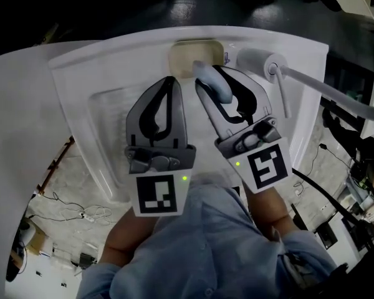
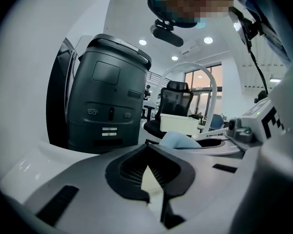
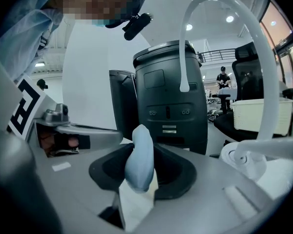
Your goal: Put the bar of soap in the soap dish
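Head view: a white sink (image 1: 106, 67) fills the frame. A cream soap dish (image 1: 179, 56) sits in its back ledge at 12 o'clock, with a white faucet (image 1: 260, 61) at about 2 o'clock of the dish. The right gripper (image 1: 212, 75) is clamped on the pale blue bar of soap (image 3: 139, 155). Its jaws stand partly apart only because the bar fills the gap, and the pads press the two broad faces. The bar is held on edge with one end poking past the jaw tips toward 12 o'clock, probably so the free end can go into the dish without the jaws entering it. That end overlaps the dish's near rim in the head view; contact cannot be told. The left gripper (image 1: 172, 83), just beside the right one at its 9 o'clock, has its jaws brought together on nothing and seems to be kept clear of the path. Judgement: the carry is nearly over and the placing is not yet done. The next move calls for lowering the bar into the dish, then letting go. Risk: a smooth bar set on edge may tip or slide off the rim.
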### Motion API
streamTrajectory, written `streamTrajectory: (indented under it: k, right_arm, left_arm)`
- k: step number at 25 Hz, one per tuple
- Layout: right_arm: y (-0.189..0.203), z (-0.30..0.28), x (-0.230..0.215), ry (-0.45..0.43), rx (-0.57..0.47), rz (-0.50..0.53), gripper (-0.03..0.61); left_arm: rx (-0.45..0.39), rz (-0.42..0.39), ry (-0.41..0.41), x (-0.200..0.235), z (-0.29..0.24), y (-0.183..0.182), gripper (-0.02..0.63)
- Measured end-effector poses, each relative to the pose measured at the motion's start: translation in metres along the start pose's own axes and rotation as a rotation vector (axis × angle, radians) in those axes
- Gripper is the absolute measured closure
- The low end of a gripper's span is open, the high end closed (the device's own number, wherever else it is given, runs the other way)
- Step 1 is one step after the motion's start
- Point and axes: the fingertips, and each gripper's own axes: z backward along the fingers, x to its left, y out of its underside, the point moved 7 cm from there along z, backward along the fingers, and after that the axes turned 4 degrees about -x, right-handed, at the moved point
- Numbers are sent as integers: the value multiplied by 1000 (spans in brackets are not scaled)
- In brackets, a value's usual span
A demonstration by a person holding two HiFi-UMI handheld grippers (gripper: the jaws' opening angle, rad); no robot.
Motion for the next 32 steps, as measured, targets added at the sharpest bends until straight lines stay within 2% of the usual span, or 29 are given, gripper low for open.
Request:
streamTrajectory:
  k: [18,25,32]
  right_arm:
    - [37,-40,-10,-48,105,-22,454]
    - [40,-46,-9,-28,158,79,451]
    - [42,-46,-8,-17,181,127,433]
  left_arm:
    - [42,34,-65,30,-13,24,609]
    - [44,46,-74,32,-16,27,609]
    - [41,49,-79,33,-15,28,609]
